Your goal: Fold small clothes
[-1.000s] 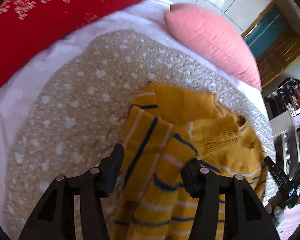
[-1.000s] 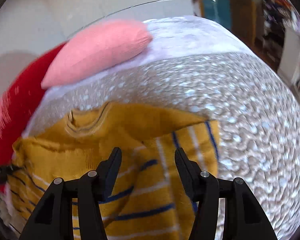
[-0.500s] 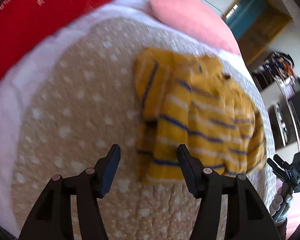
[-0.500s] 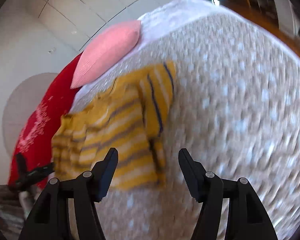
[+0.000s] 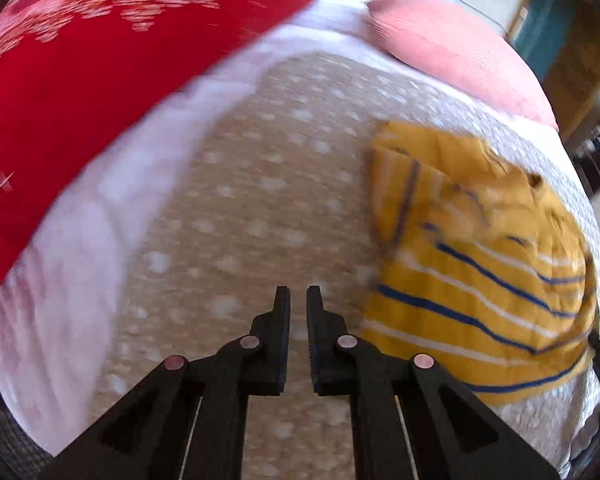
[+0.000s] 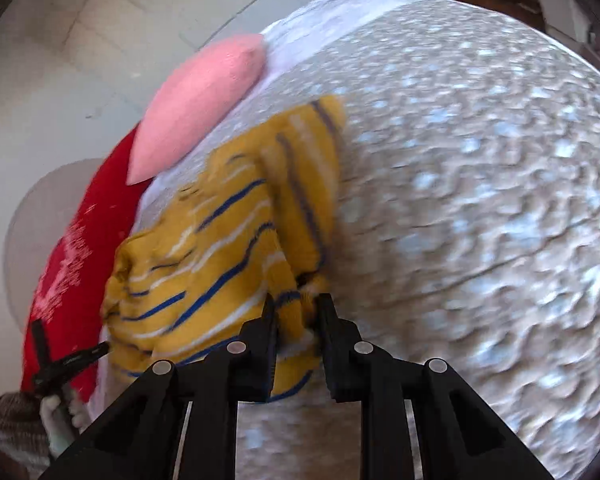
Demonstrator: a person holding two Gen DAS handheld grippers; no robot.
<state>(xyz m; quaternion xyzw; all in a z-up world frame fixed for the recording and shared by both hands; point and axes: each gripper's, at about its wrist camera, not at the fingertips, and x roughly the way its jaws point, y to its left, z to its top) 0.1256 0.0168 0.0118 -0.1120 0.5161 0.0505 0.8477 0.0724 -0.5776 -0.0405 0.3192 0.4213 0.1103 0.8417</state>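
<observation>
A small mustard-yellow sweater (image 5: pixel 476 256) with blue and white stripes lies partly folded on the beige dotted blanket (image 5: pixel 252 216). In the left wrist view it is to the right of my left gripper (image 5: pixel 298 300), which is shut, empty and hovering above bare blanket. In the right wrist view my right gripper (image 6: pixel 296 308) is shut on the near lower edge of the sweater (image 6: pixel 220 256), with the cloth pinched between the fingers. My left gripper also shows far left in that view (image 6: pixel 66 360).
A red pillow (image 5: pixel 100 52) and a pink pillow (image 5: pixel 456 44) lie at the head of the bed, with white sheet (image 5: pixel 76 240) around the blanket. A wide stretch of blanket (image 6: pixel 480 200) lies to the right of the sweater. Furniture and a door stand beyond the bed.
Both grippers were open over the sweater and pulled back. Now the left has shut and swung left off the sweater, and the right has closed on the sweater's near edge.
</observation>
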